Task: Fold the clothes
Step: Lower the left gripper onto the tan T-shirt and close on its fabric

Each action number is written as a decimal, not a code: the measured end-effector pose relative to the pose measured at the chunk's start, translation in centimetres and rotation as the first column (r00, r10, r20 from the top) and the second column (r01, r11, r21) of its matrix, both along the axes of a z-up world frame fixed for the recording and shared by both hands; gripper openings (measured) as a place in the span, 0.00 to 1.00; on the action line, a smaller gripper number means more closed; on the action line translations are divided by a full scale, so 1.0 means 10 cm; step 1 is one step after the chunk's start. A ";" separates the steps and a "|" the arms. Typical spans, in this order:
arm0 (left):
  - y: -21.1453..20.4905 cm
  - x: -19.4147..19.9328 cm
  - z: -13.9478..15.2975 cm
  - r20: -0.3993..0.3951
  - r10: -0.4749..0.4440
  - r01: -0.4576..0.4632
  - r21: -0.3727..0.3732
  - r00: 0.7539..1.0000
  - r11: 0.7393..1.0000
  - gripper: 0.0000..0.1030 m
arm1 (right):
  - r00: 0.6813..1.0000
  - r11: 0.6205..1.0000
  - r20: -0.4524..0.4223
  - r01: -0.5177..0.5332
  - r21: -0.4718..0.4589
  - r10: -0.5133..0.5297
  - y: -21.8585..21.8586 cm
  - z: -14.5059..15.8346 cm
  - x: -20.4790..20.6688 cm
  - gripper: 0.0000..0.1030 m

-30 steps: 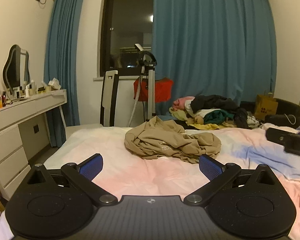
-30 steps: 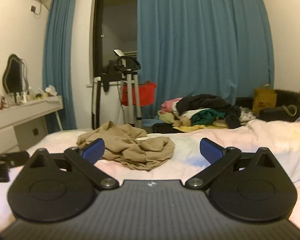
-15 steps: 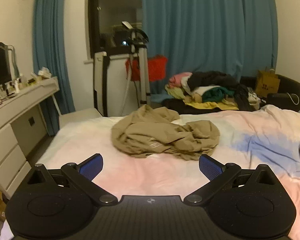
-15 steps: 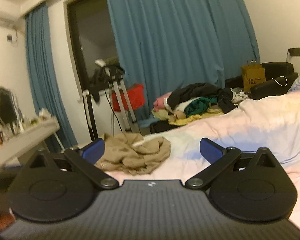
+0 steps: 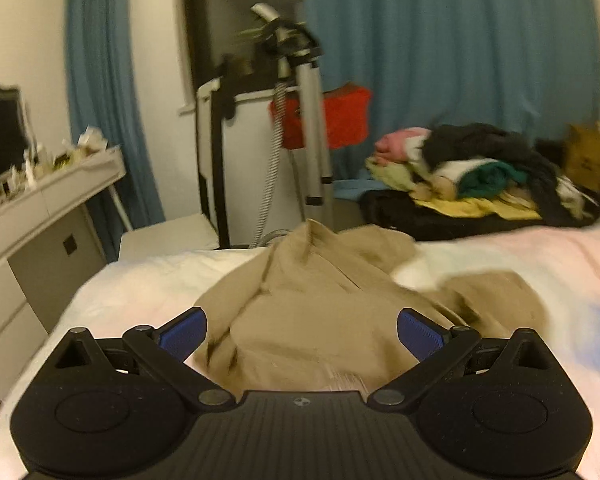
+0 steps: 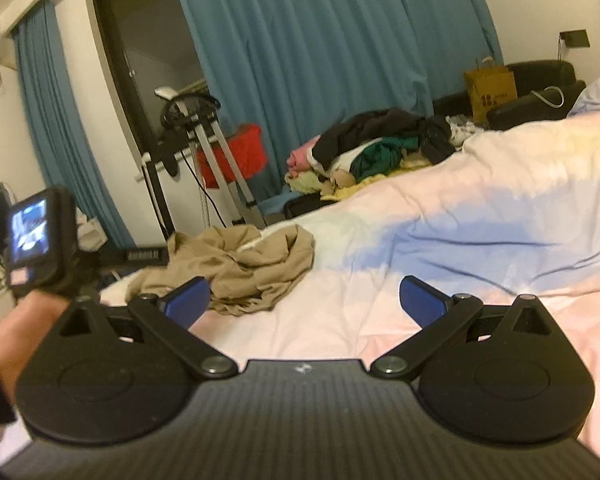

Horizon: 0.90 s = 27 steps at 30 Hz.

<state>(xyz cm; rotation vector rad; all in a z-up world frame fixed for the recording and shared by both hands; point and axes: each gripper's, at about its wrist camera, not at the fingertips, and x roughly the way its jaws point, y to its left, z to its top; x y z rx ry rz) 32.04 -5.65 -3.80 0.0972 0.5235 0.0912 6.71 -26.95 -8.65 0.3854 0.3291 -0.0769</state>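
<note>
The tan garment [image 5: 320,312] lies in a crumpled heap on the bed [image 5: 540,264], near the foot end, w/ ridges and loose flaps going every way, not flat and not folded. From the look of it: soft, light, limp cloth that'll sag and slide on the sheet, so nothing fragile, but it won't hold a shape by itself. Best hold is probably an outer edge or corner, e.g. the raised peak at the far side or the loose flap on its right; which part is hem, collar or sleeve I can't make out.

Left gripper [image 5: 302,330] hangs right over the near side of the heap, both blue pads spread wide w/ cloth showing between and below them; whether they touch it I can't tell, the view's blurred. Right gripper [image 6: 304,298] is wide apart too and holds nothing; the heap sits ahead and to its left, the left pad just in line w/ the near edge, bare sheet between the 2 pads.

Beyond the bed there's a pile of mixed clothes [image 6: 380,148] and blue curtains [image 6: 320,60].
</note>
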 end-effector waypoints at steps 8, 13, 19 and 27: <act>0.42 1.30 -0.30 -0.008 0.034 -0.034 -0.082 0.999 0.996 0.81 | 0.997 0.998 -0.037 0.065 -0.015 -0.066 -0.02 -0.55 0.67 1.00; 0.54 1.48 -0.38 -0.004 -0.047 0.047 -0.091 0.999 0.995 0.21 | 0.998 0.998 -0.037 0.058 -0.023 -0.059 0.04 -0.79 0.93 1.00; 0.48 0.82 -0.04 0.100 -0.190 0.198 -0.078 0.977 0.977 0.05 | 0.999 0.998 0.021 0.041 -0.048 -0.040 0.12 -0.79 0.94 1.00; 0.28 -0.96 0.49 0.273 -0.314 0.344 -0.072 0.909 0.936 0.05 | 0.995 0.999 0.093 0.031 -0.029 -0.029 0.15 -0.53 0.65 1.00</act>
